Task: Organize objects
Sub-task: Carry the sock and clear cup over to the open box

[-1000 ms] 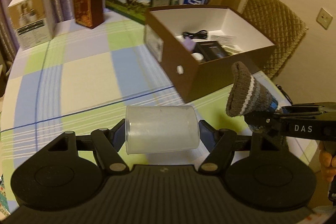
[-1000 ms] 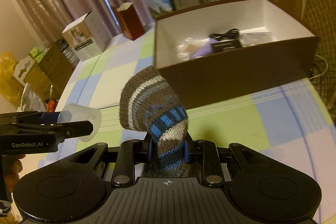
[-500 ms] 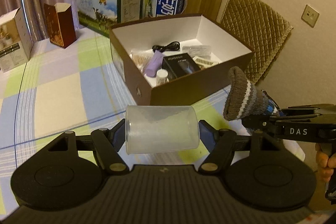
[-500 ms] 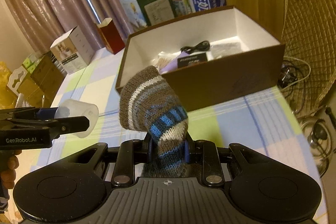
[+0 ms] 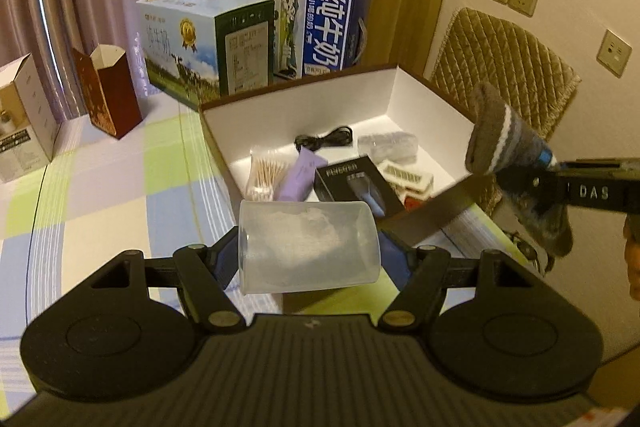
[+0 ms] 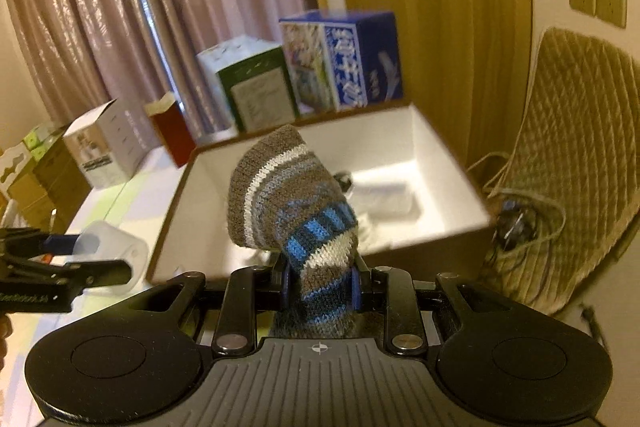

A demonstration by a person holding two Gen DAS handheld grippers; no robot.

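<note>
My left claw is closed partway, its jaws pressed against both sides of a cup, a frosted, translucent plastic cylinder lying sideways between them. My right claw is pinched nearly closed on a sock, a thick ribbed knit in brown, grey, white and blue stripes; its toe end sticks up and its cuff droops below the jaws. The box, stiff brown card outside and smooth white inside, sits open on the checked worktop. The cup hovers at the box's near wall, the sock over its right side. Inside the box lie a black cable, a bag of cotton swabs, a lilac tube and a black carton.
</note>
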